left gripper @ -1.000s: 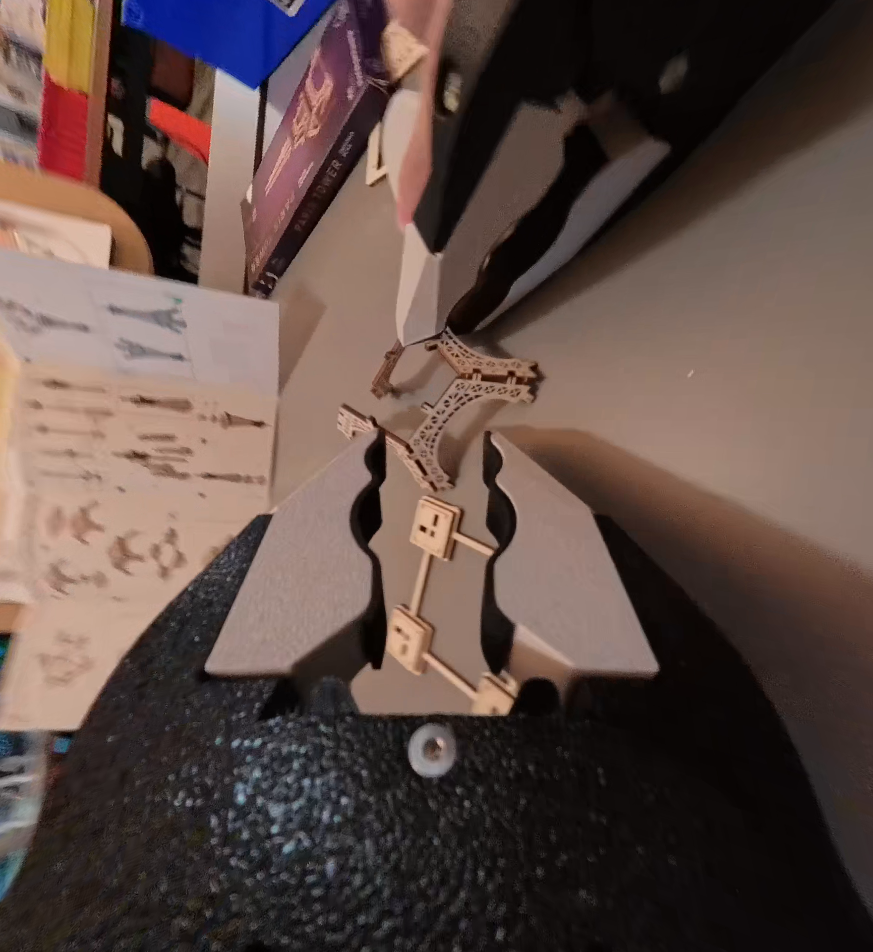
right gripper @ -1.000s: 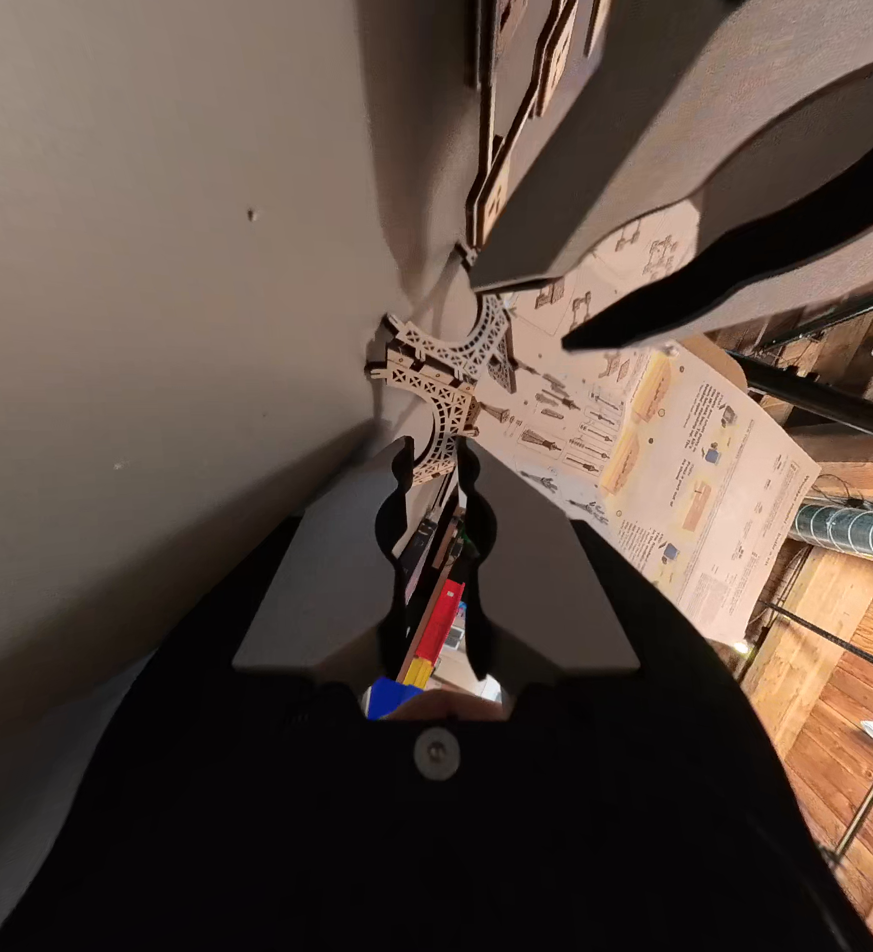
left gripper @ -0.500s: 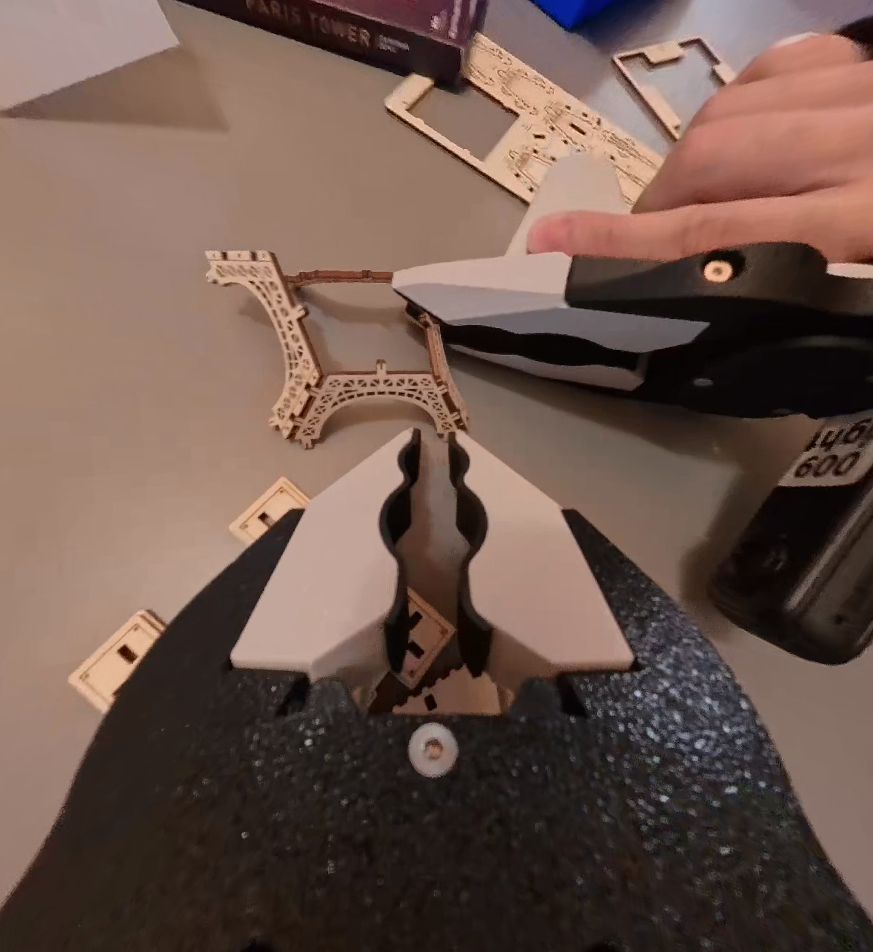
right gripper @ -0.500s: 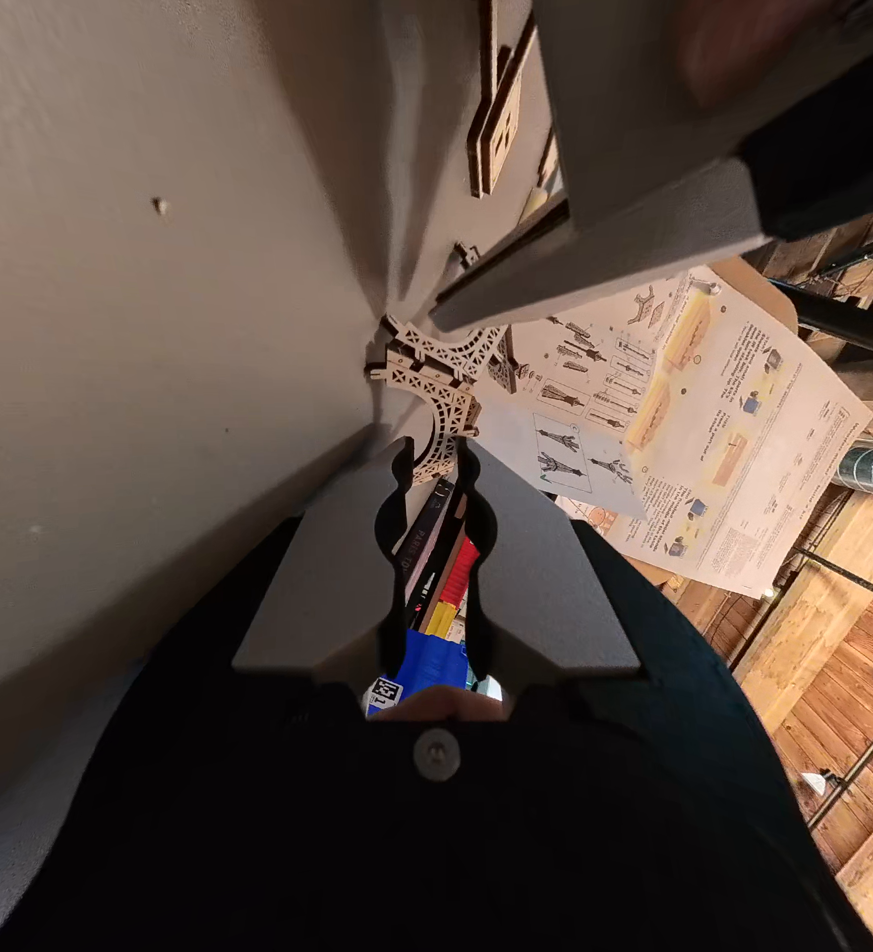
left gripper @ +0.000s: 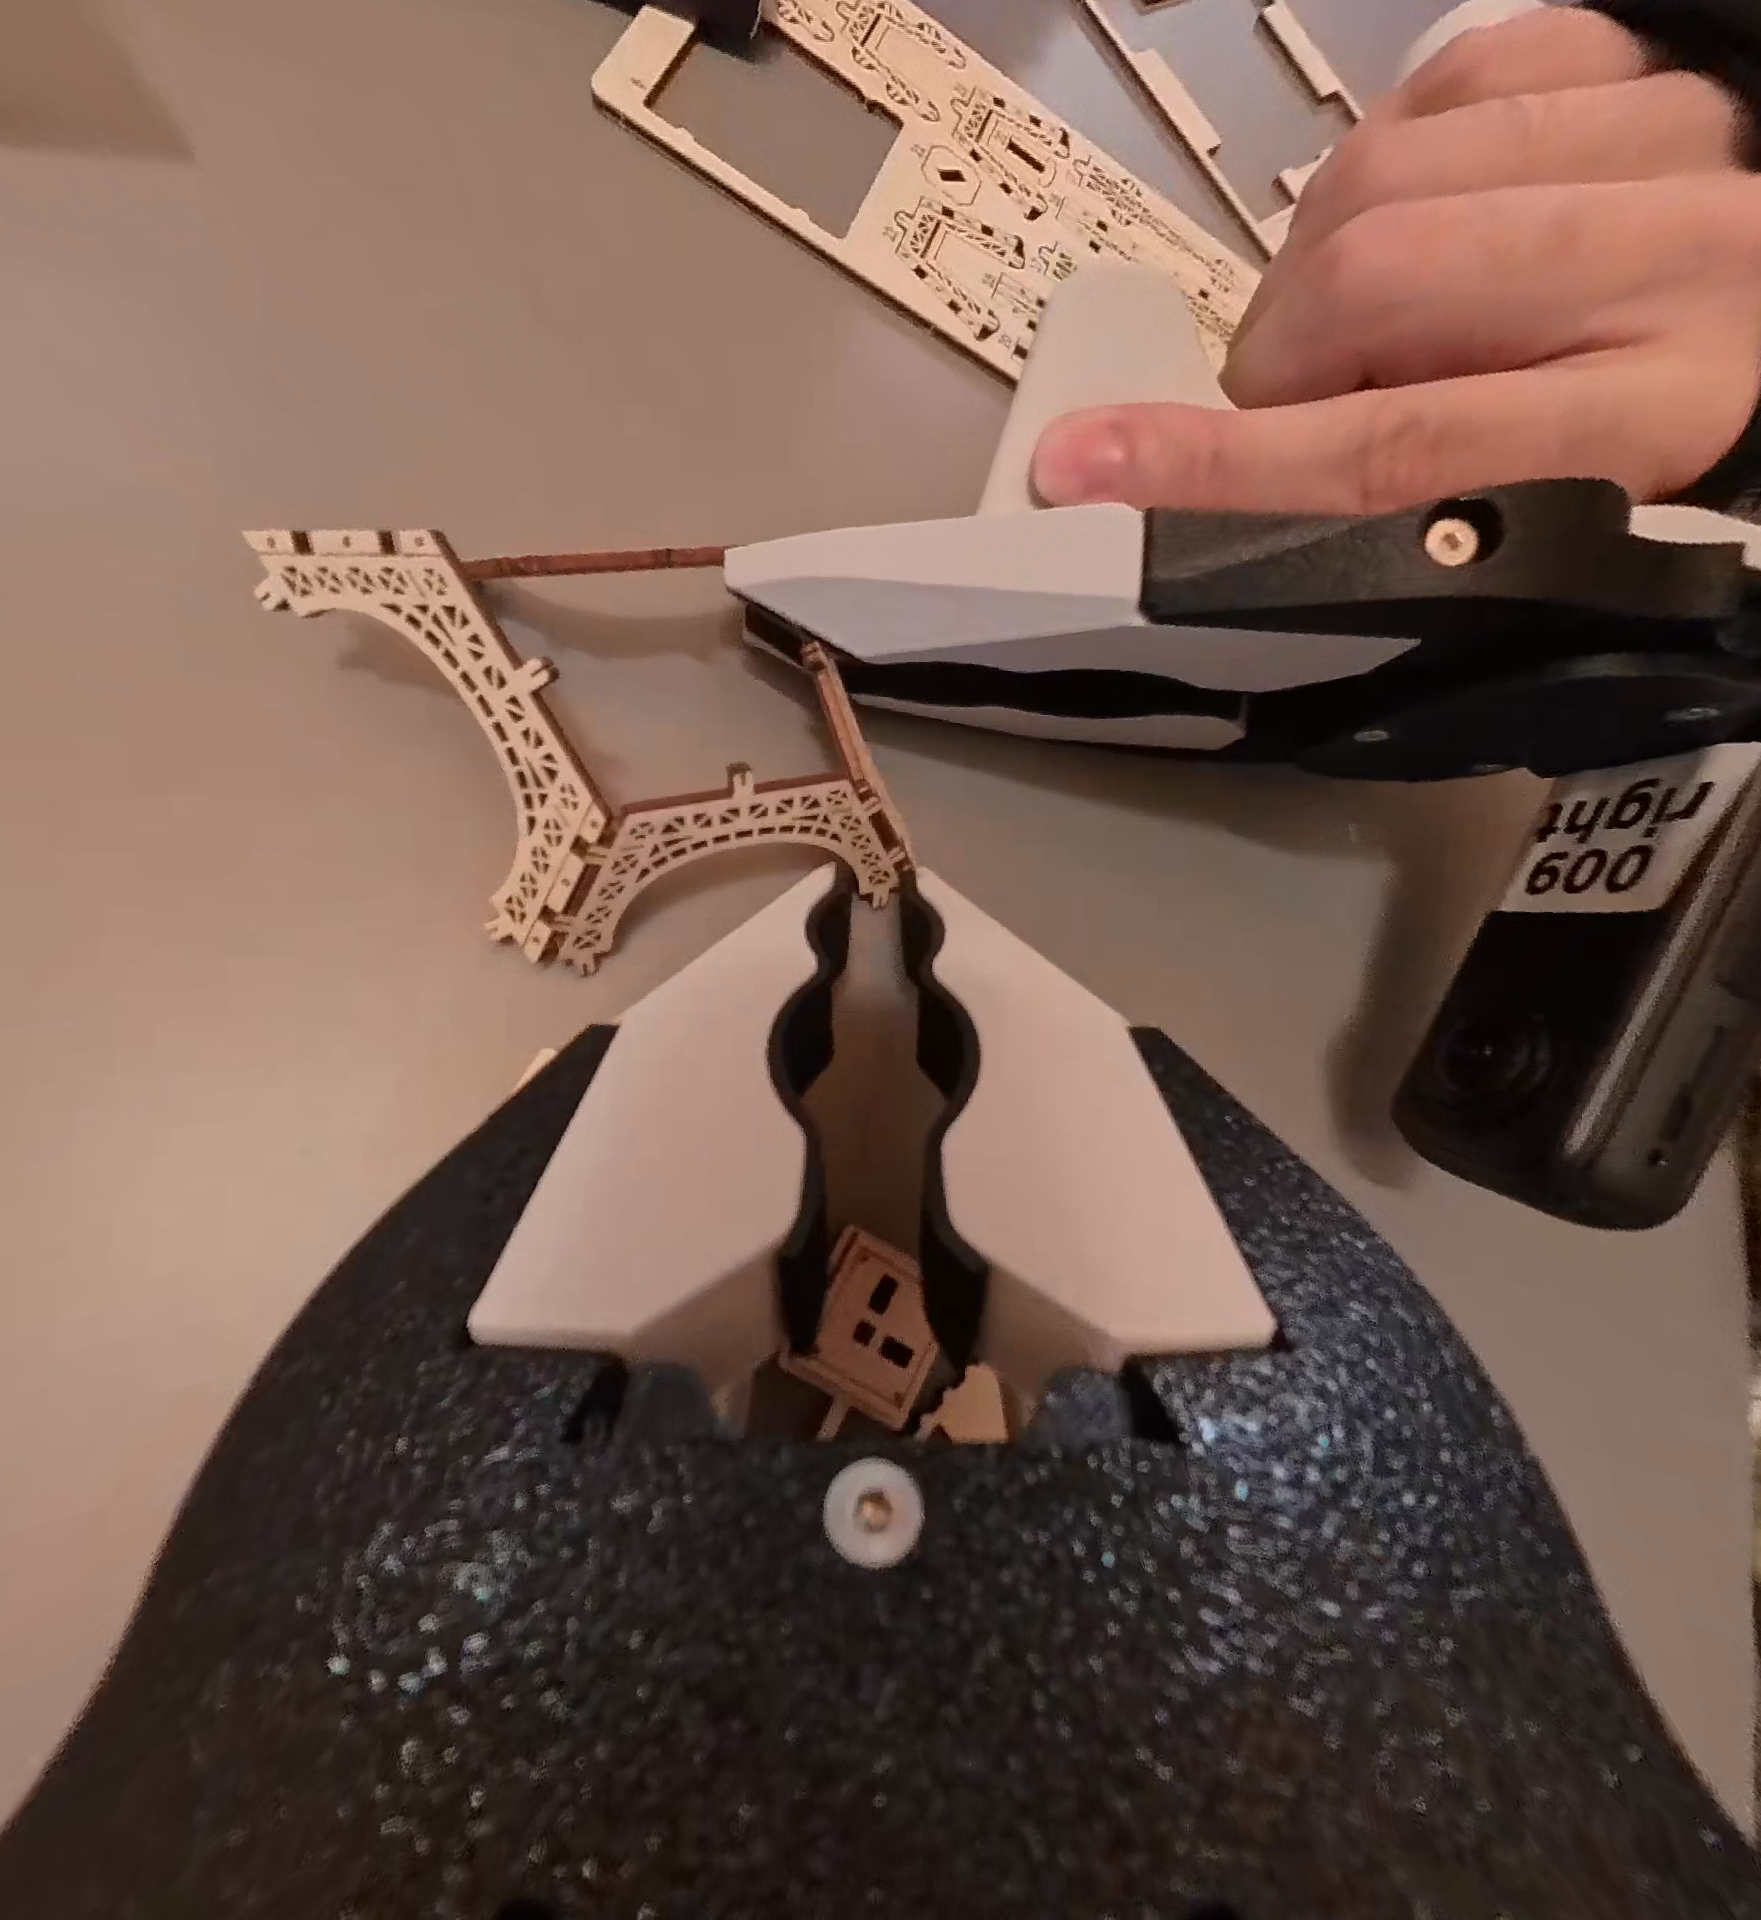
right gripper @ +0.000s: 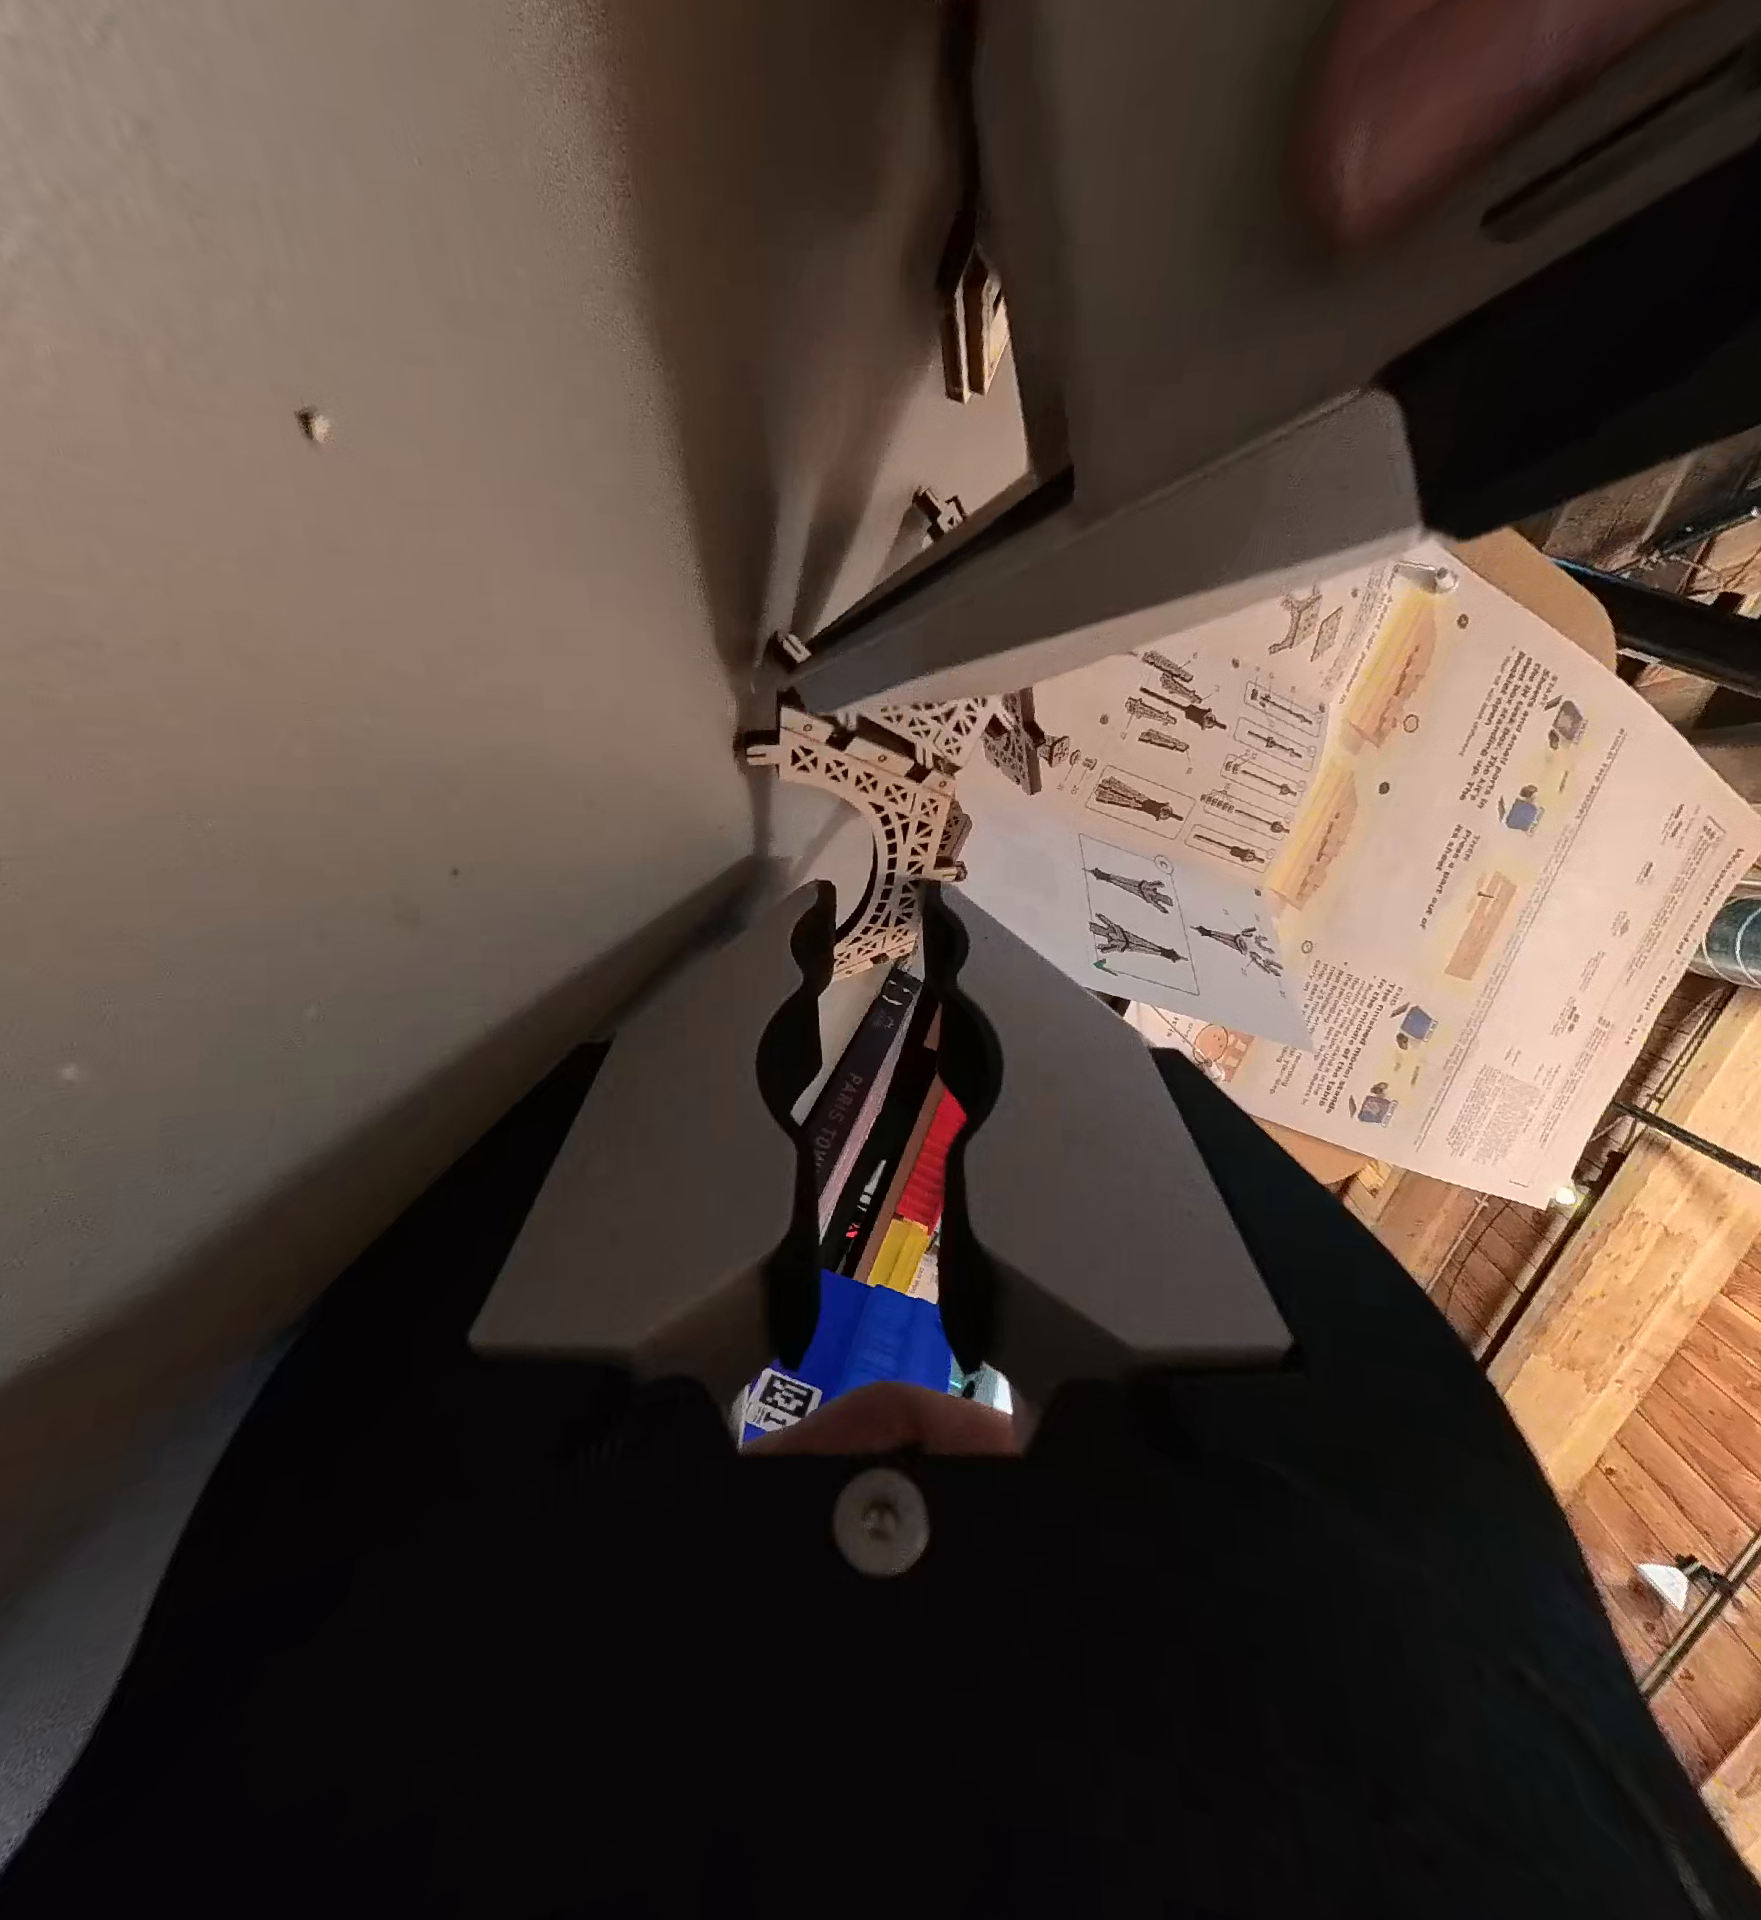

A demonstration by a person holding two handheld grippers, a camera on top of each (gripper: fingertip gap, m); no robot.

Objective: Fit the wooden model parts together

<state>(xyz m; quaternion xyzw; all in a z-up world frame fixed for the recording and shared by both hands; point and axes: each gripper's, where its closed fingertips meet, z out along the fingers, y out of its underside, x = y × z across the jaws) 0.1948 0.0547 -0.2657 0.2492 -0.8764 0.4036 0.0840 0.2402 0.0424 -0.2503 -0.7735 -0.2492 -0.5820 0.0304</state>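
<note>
A wooden lattice tower base (left gripper: 543, 769) of arched legs stands on the grey table (left gripper: 232, 416). My left gripper (left gripper: 876, 883) is shut, with one foot of the base between its tips. My right gripper (left gripper: 751, 613) comes in from the right, held by a hand (left gripper: 1478, 260), and is shut on the base's far corner, where two thin bars meet. In the right wrist view my right gripper (right gripper: 881, 909) pinches an arched leg of the base (right gripper: 886, 831). There the left gripper (right gripper: 803, 675) reaches the base's upper corner from the top right.
A wooden sheet with cut-out parts (left gripper: 959, 156) lies at the back of the table. Small square wooden parts (left gripper: 865, 1340) lie under my left fingers. An instruction sheet (right gripper: 1375, 883) and a dark box (right gripper: 855, 1091) sit beyond the base. The right gripper's camera (left gripper: 1634, 987) is close on the right. Across from one pair of fingers to the other is roughly 5 cm.
My left gripper closed from wide open, swung round to face the base and moved forward until its tips reached the foot. My right gripper kept its hold on the base.
</note>
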